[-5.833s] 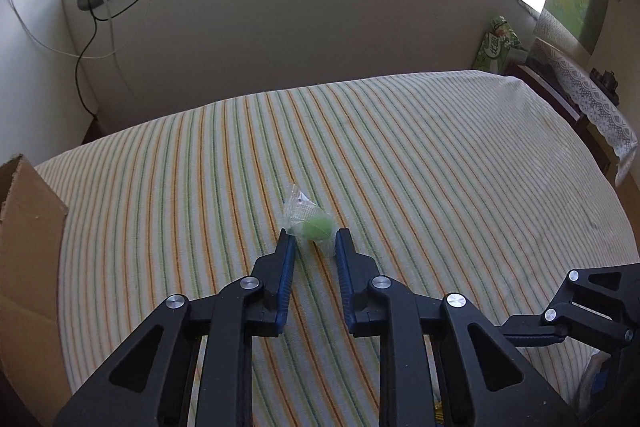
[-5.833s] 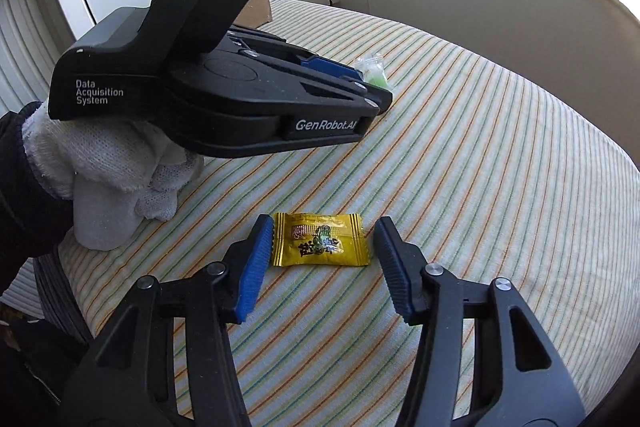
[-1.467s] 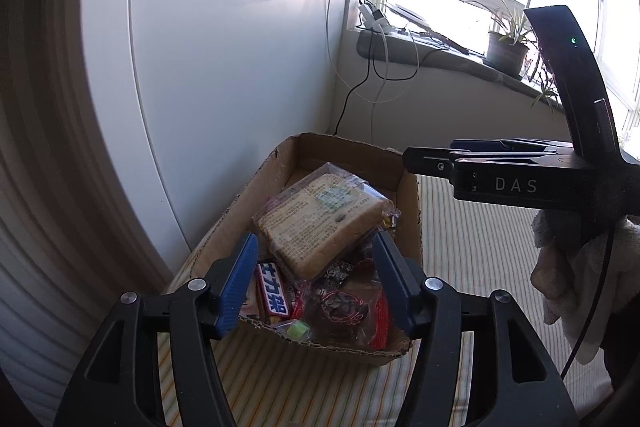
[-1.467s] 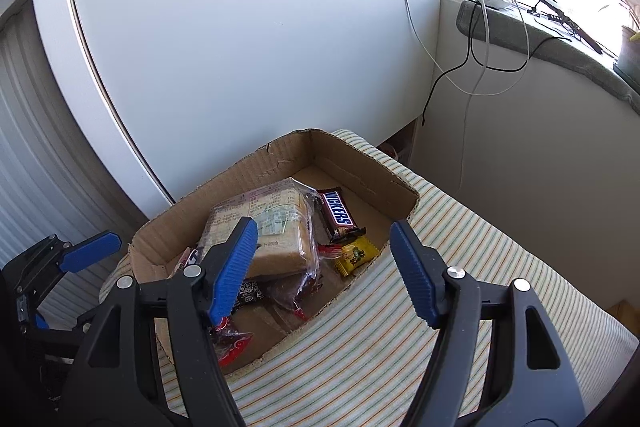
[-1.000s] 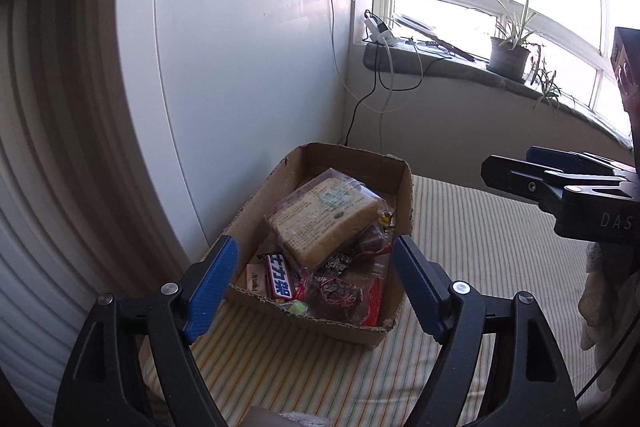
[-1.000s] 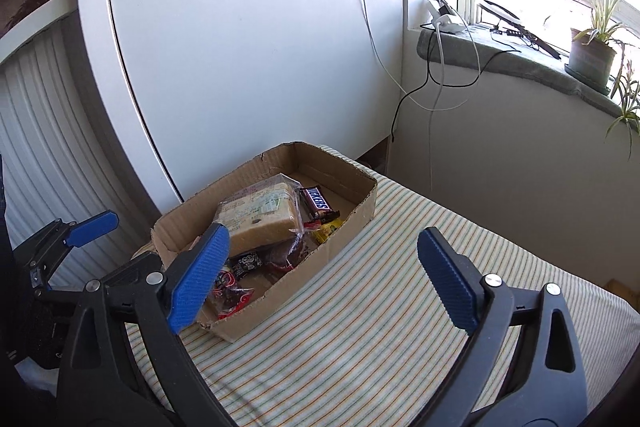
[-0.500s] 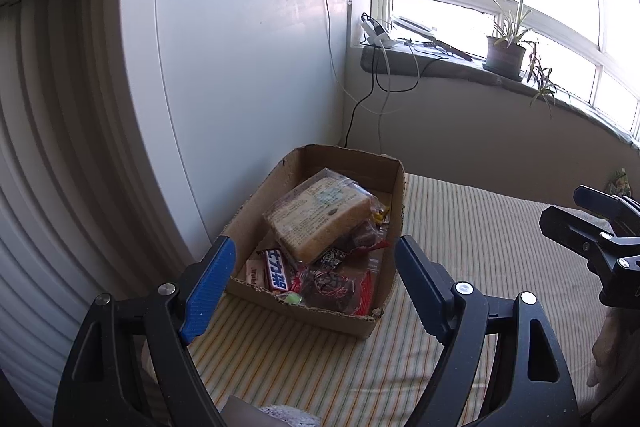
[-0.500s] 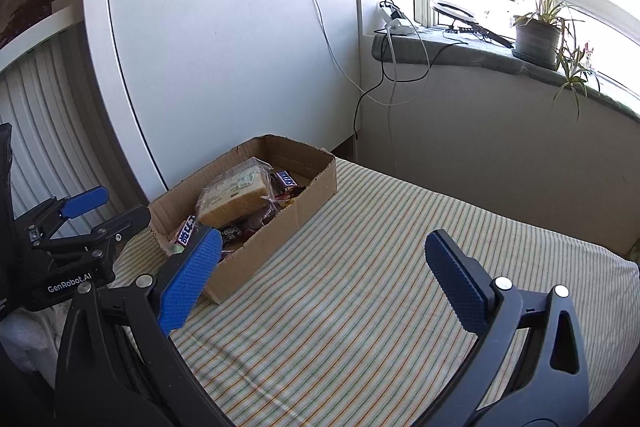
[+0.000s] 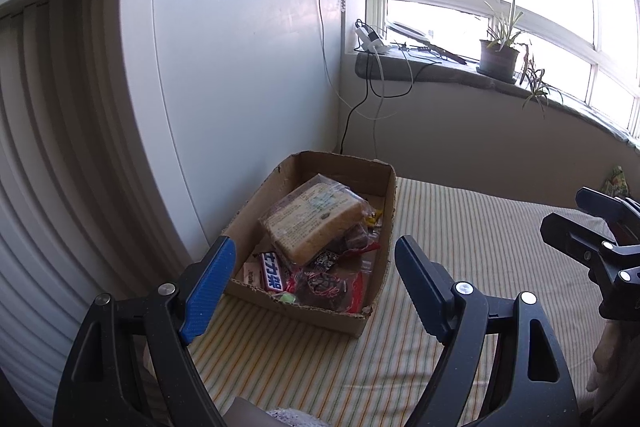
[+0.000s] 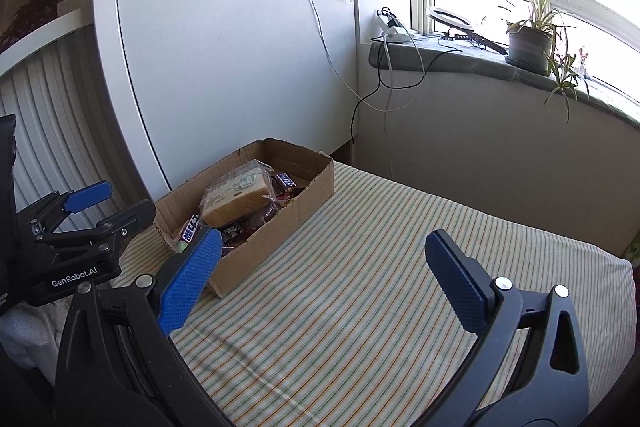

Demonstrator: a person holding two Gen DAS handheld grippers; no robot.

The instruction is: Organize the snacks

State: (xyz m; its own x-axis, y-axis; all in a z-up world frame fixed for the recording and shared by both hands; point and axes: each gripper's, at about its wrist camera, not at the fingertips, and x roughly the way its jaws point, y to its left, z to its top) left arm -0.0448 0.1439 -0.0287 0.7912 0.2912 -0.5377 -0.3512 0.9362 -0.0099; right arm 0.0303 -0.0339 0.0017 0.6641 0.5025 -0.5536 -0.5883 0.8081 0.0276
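Looking through the left wrist camera: the left gripper (image 9: 310,279) hangs above the striped tablecloth (image 9: 460,227) with its blue-padded jaws spread wide and nothing between them. Ahead, against the white cabinet panel (image 9: 240,87), sits the open cardboard box (image 9: 386,223), holding the snacks: a bagged slice of bread (image 9: 310,221) lies on top, tilted, with a blue-and-white wrapped bar (image 9: 272,277) beside it at the near left, a small green candy (image 9: 287,297) at the near wall, dark and red wrappers (image 9: 336,285) at the near right, and a yellow wrapper (image 9: 374,217) peeking out beyond the bread. The right gripper (image 9: 600,247) shows at the frame's right edge, well apart from the box. A potted plant (image 9: 500,55) stands on the windowsill. Right wrist camera: the right gripper (image 10: 322,271) is released, jaws fully apart over bare cloth (image 10: 360,287), empty. The cardboard box (image 10: 280,227) lies ahead to the left, bread (image 10: 236,197) uppermost, a Snickers bar (image 10: 286,181) at the far end. The left gripper (image 10: 90,215) is at the left edge, just beside the box's near corner, its pads apart and empty.
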